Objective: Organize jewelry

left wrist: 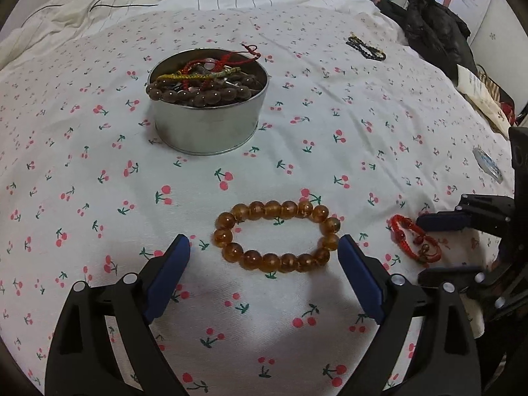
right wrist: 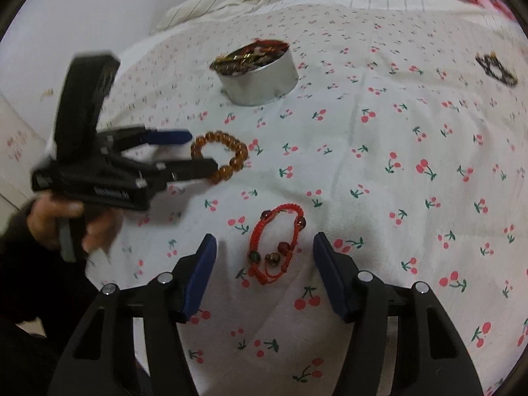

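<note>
Amber bead bracelet [left wrist: 276,236] lower centre on bed sheet [left wrist: 330,115], between spread fingers [left wrist: 358,272] of left gripper [left wrist: 264,257], untouched. Red cord bracelet [right wrist: 275,242] between right gripper [right wrist: 264,254] fingers, gaping, no contact. Tin [left wrist: 208,112] upper left, nearly full.

Risks: soft sheet bunches w/ pinch; smooth beads roll out; thin cord slips; grippers close together, may collide; overfull tin spills.

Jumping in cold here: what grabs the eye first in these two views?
The round silver tin heaped with bracelets sits mid-bed on the cherry-print white sheet. Nearer, the amber glass-bead bracelet lies between the open left gripper fingers, and the red woven cord bracelet lies between the open right gripper fingers; neither is pinched yet.
</note>
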